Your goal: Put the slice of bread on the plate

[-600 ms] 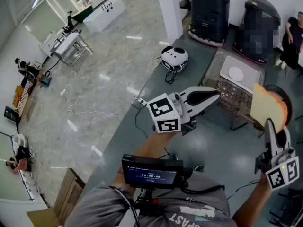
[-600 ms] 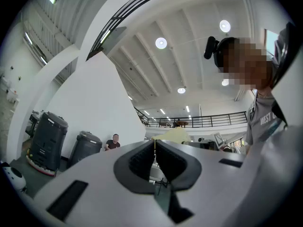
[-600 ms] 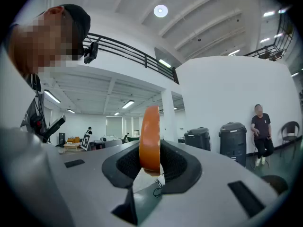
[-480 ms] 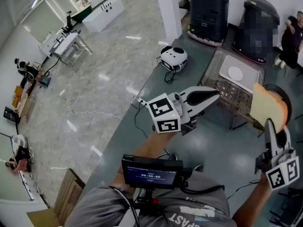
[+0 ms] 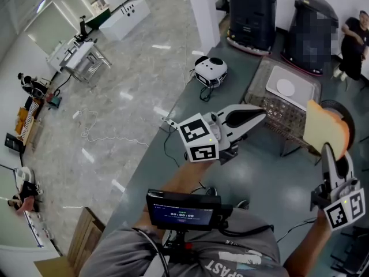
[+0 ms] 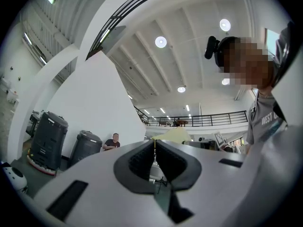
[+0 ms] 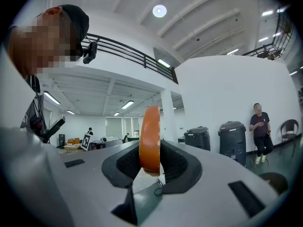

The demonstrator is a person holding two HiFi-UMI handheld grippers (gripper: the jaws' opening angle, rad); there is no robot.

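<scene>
Right gripper view: the tan, orange-crusted slice of bread point(image 7: 149, 138) stands upright and edge-on between the pads of the right gripper point(image 7: 150, 161), which pinch it near its lower edge.

Head view: the same slice point(image 5: 324, 130) is held in the air at the right, above the grey table point(image 5: 259, 178), touching nothing but the jaws. The small white round plate point(image 5: 285, 88) lies on a pale rectangular tray point(image 5: 307, 92) on top of a wire rack point(image 5: 277, 115), beyond the bread and to its left, well apart from it. The left gripper point(image 5: 260, 112) hovers just in front of the rack, its jaws pressed together on nothing.

Judgement: this is the carry; the bread is lifted but not yet over the plate.

Notes for doing it well:
- Move slowly, since the hold is on one edge only and the slice could sag or tear.
- Draw the left gripper aside from the path.
- Centre the slice over the plate, which looks small for it.
- Roll it flat while lowering.
- Part the jaws only once its face rests on the plate.
</scene>
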